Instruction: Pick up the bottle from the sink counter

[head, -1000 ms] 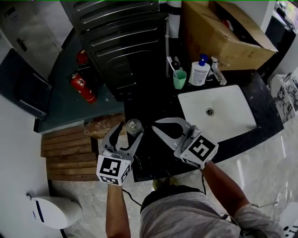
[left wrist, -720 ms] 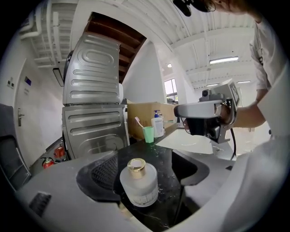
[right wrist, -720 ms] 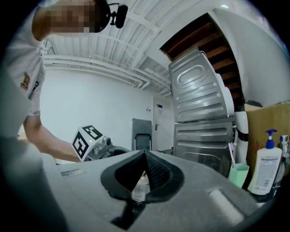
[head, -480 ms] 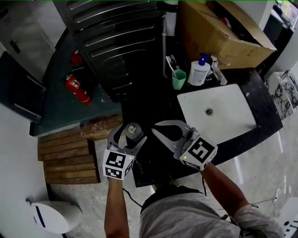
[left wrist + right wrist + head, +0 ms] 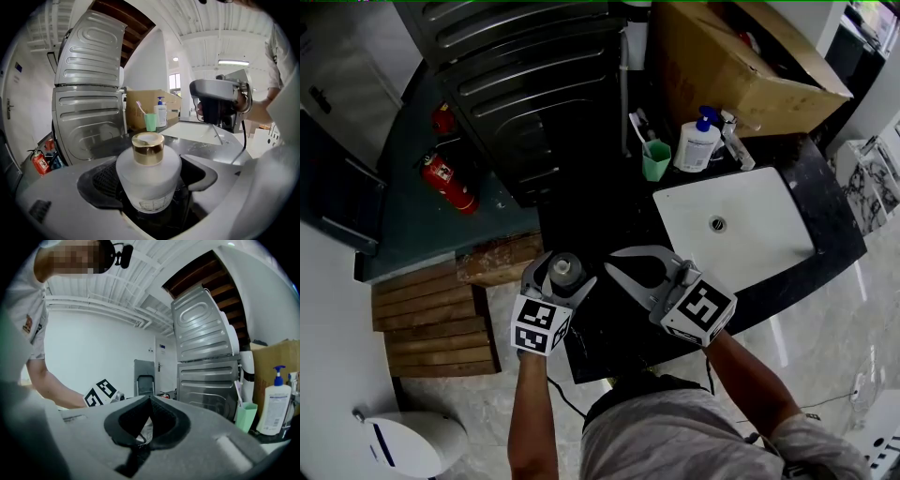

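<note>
A small frosted bottle [image 5: 563,270] with a gold cap stands upright at the near left corner of the black sink counter [image 5: 609,206]. My left gripper [image 5: 564,274] is open, and its jaws have just been opening. The bottle [image 5: 148,173] stands deep between them, and in the left gripper view a gap shows on its right side. My right gripper [image 5: 614,258] hovers over the counter just right of the bottle, shut and holding nothing, with its tips [image 5: 150,401] meeting.
A white sink basin [image 5: 741,244] is set in the counter at the right. Behind it stand a green cup [image 5: 657,161] with a toothbrush, a pump bottle [image 5: 696,145], a faucet [image 5: 736,141] and a cardboard box [image 5: 741,56]. A dark ribbed appliance [image 5: 534,84] stands behind the counter. On the floor at the left lie a fire extinguisher [image 5: 445,183] and wooden boards [image 5: 431,314].
My left gripper has sunk and slid forward, so the bottle now stands deeper between its jaws, which are wider apart. The right gripper has hardly moved.
</note>
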The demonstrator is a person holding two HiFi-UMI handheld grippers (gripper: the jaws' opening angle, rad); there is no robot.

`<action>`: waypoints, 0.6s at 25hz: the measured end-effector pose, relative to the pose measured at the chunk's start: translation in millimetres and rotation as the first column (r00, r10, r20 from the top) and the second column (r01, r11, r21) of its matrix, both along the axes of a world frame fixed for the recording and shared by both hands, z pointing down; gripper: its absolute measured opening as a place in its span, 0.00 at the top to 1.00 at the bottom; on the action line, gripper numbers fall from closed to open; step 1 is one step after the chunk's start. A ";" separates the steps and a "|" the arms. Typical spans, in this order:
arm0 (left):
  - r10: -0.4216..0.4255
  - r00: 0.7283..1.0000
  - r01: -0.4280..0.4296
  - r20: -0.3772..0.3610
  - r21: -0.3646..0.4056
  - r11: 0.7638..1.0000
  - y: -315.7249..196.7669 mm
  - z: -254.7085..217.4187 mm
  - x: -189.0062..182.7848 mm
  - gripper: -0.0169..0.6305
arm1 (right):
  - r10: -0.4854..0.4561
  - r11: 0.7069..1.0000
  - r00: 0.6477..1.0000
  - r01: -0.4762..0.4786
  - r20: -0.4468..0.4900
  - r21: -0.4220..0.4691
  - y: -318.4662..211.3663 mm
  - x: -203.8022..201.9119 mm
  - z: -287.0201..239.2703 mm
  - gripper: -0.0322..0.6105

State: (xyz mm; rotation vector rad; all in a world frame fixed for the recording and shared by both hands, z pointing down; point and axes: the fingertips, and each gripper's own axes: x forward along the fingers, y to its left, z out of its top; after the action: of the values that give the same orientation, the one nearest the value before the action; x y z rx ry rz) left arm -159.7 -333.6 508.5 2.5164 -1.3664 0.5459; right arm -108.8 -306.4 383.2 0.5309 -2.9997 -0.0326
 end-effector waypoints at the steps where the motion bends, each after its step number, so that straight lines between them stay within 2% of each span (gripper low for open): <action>1: 0.005 1.000 -0.005 -0.002 -0.006 1.000 -0.9 1.3 0.5 0.38 | 0.002 1.000 1.000 -0.002 -0.002 -0.001 -0.5 0.4 0.5 0.95; 10: 0.049 0.999 -0.049 0.012 -0.045 0.998 -4.7 9.4 3.6 0.38 | 0.019 1.000 1.000 -0.019 -0.007 -0.009 -6.5 2.8 5.0 0.95; 15: 0.056 0.998 -0.056 0.006 -0.050 0.997 -4.7 12.1 3.1 0.46 | 0.023 1.000 1.000 -0.024 -0.010 -0.015 -7.8 2.9 9.6 0.95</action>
State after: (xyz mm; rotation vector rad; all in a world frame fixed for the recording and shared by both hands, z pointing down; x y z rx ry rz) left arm -156.6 -338.3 520.6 2.5219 -1.2727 0.5934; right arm -105.9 -314.2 392.8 0.5625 -2.9812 -0.0109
